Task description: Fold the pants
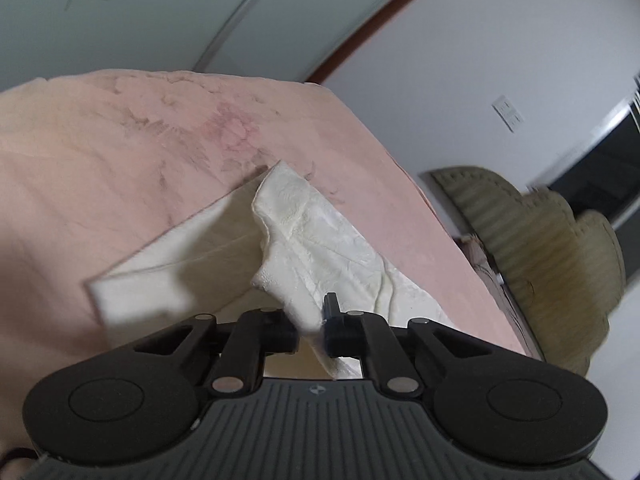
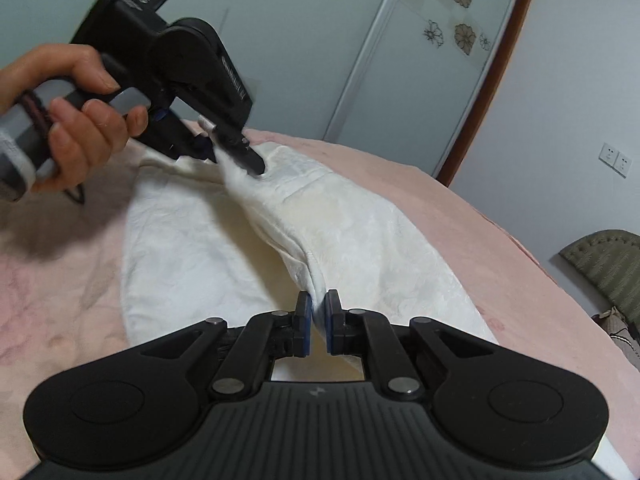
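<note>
White textured pants [image 2: 192, 256] lie on a pink bedspread [image 2: 500, 248]. My right gripper [image 2: 318, 316] is shut on a raised fold of the pants at the near end. My left gripper [image 2: 236, 158], held in a hand, is shut on the far end of the same fold. In the left wrist view the left gripper [image 1: 312, 330] pinches the pants [image 1: 320, 240], lifted off the bedspread [image 1: 100, 168], and one part hangs back with its underside showing.
A wardrobe with flower-patterned doors [image 2: 432, 40] stands behind the bed. An olive padded headboard [image 1: 552, 248] is at the right, also in the right wrist view [image 2: 608, 264]. A wall socket [image 2: 616, 160] is on the white wall.
</note>
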